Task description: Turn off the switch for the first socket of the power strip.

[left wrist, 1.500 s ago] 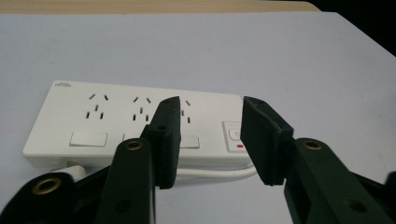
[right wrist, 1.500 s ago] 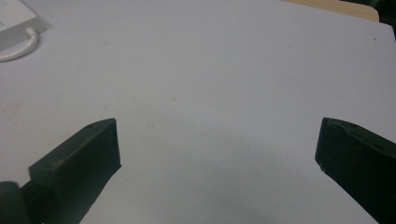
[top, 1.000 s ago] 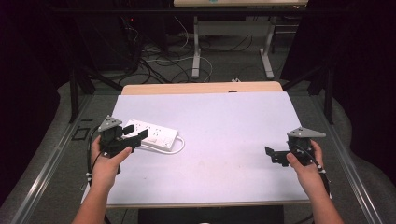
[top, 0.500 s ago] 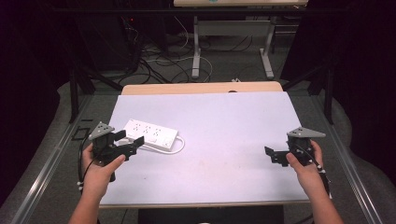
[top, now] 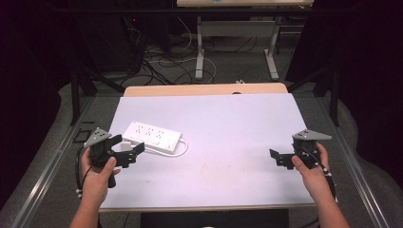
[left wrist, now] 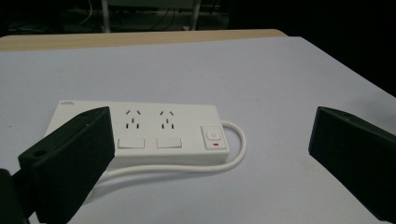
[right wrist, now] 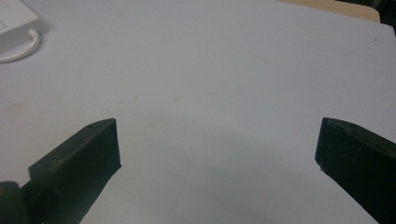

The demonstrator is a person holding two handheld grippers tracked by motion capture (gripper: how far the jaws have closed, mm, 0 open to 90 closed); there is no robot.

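Observation:
A white power strip [top: 152, 137] lies flat on the left part of the white table [top: 228, 128], its white cord [top: 180, 148] looped at its right end. In the left gripper view the power strip [left wrist: 154, 133] shows two sockets and a switch with a red mark. My left gripper [top: 128, 151] is open, held just in front of the strip and apart from it, nothing between its jaws. My right gripper [top: 277, 158] is open over bare table near the right edge. A corner of the strip [right wrist: 11, 18] and its cord [right wrist: 21, 49] show far off in the right gripper view.
A wooden strip [top: 204, 89] borders the table's far edge. Behind it on the floor stand metal desk legs [top: 199, 52] among tangled cables [top: 157, 61]. Metal rails [top: 52, 161] run along both sides of the table.
My left gripper has drawn back from the power strip toward the near left, leaving the strip in place. The right gripper has stayed put.

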